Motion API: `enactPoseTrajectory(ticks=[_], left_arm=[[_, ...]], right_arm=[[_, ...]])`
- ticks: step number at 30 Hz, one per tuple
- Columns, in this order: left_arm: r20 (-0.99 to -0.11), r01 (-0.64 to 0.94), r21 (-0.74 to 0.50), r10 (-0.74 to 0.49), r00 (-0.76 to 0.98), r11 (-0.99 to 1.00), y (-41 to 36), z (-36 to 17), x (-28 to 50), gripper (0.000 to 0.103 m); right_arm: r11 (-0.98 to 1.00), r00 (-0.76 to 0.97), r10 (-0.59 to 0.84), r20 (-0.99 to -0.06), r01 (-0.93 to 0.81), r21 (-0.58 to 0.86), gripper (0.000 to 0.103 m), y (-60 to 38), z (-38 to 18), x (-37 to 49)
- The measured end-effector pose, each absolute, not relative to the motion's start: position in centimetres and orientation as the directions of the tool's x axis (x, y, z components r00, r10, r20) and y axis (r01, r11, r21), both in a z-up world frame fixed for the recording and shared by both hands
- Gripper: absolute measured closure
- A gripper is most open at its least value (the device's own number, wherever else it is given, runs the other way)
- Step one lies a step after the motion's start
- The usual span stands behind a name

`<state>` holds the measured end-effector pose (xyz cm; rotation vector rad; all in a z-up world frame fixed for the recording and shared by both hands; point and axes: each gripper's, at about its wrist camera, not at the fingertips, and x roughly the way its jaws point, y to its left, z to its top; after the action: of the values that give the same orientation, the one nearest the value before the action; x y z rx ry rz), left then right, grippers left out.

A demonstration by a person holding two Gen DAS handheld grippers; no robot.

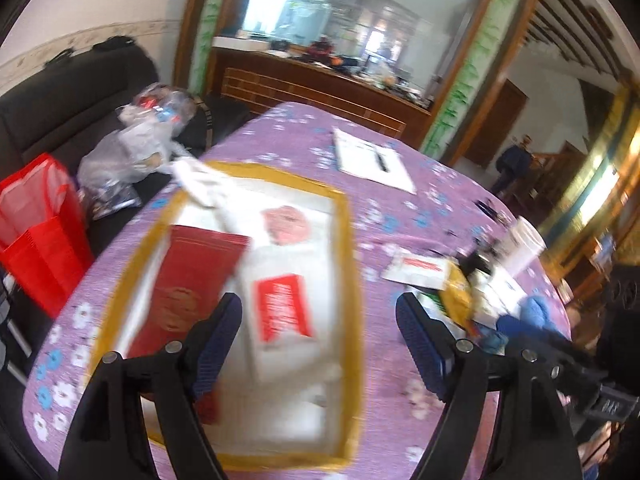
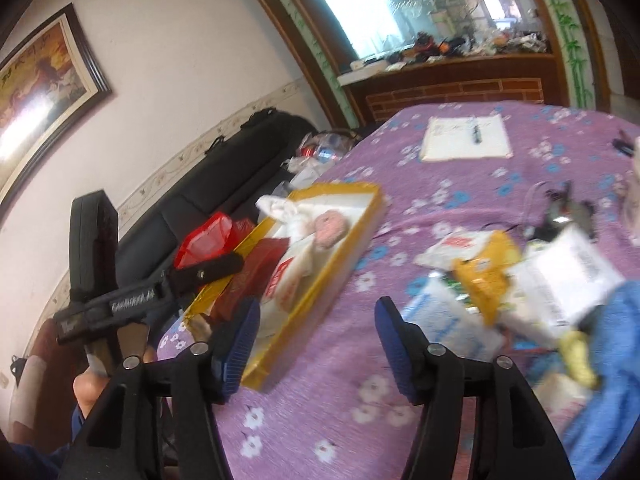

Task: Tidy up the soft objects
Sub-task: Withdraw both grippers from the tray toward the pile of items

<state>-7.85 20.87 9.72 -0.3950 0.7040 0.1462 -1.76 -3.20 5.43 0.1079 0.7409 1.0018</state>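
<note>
On the far left a red bag (image 1: 38,232) stands beside the table, next to a heap of clear plastic bags (image 1: 120,156) on a dark sofa (image 1: 60,108). The table wears a purple cloth (image 1: 384,208) printed with white and blue flowers. On its left part sits one shallow tray (image 1: 344,216) with a yellow rim and a pale floor. I count four soft things in it: a flat dark red packet (image 1: 188,280) along its left side, a white pack with a red label (image 1: 280,316) just right of that, a white pack with a round pink print (image 1: 286,226) behind them, and a crumpled white cloth (image 1: 200,184) draped over the far left corner. All of it is blurred, so the lettering cannot be read.

The left gripper (image 1: 318,344) hangs over the near end of the tray, its blue-padded jaws standing well apart with nothing between them. The right gripper (image 2: 318,344) hovers over bare cloth just right of the tray, jaws likewise spread and empty.

Further back lies one white notepad (image 2: 466,138) with one pen (image 2: 476,132) on it. To the right is a loose pile of soft packs: a white one with a red label (image 2: 452,250), a yellow one (image 2: 480,276), a pale blue-printed one (image 2: 444,320) and a larger white one (image 2: 568,280), touching and overlapping. Blue cloth (image 2: 608,380) lies at the near right edge.
</note>
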Motion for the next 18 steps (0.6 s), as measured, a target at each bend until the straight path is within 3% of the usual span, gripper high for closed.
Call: enactPoseTrajectory(ticks=[4, 12, 18], left_arm=[[-0.655, -0.19, -0.275, -0.039, 0.754, 0.942, 16.9, 9.8, -6.9, 0.024], [-0.691, -0.086, -0.244, -0.111, 0.714, 0.966, 11.2, 8.4, -5.4, 0.024], [-0.721, -0.068, -0.226, -0.12, 0.683, 0.972, 8.4, 6.6, -4.6, 0.023]], right_arm=[[0.615, 0.417, 0.759, -0.5, -0.712, 0.339, 0.023, -6.7, 7.2, -1.7], [0.698, 0.548, 0.701, -0.457, -0.659, 0.28, 0.022, -13.8, 8.7, 0.5], [0.737, 0.597, 0.675, -0.432, -0.545, 0.4, 0.022, -20.2, 6.5, 4.2]])
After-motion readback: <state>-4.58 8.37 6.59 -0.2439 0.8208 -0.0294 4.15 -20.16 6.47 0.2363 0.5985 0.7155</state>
